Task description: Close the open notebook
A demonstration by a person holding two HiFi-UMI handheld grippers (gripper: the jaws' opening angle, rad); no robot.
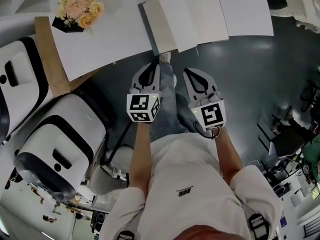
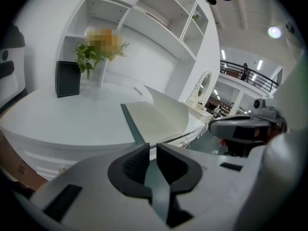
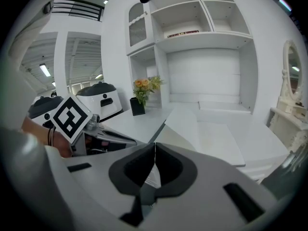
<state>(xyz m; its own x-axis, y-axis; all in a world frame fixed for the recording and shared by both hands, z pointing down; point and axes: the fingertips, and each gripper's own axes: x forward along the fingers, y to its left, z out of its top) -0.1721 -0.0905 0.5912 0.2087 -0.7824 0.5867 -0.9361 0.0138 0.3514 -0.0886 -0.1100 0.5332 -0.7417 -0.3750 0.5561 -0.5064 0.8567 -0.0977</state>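
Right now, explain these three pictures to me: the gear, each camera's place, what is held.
No robot here: a person carries two hand-held claws. The head view looks down from a camera on their head; the other two cameras ride on the claws, looking along the jaws. On the white table lie an open notebook and flowers in a black holder. The left claw has its jaws slightly apart, the right claw has them together; both are empty, short of the table.
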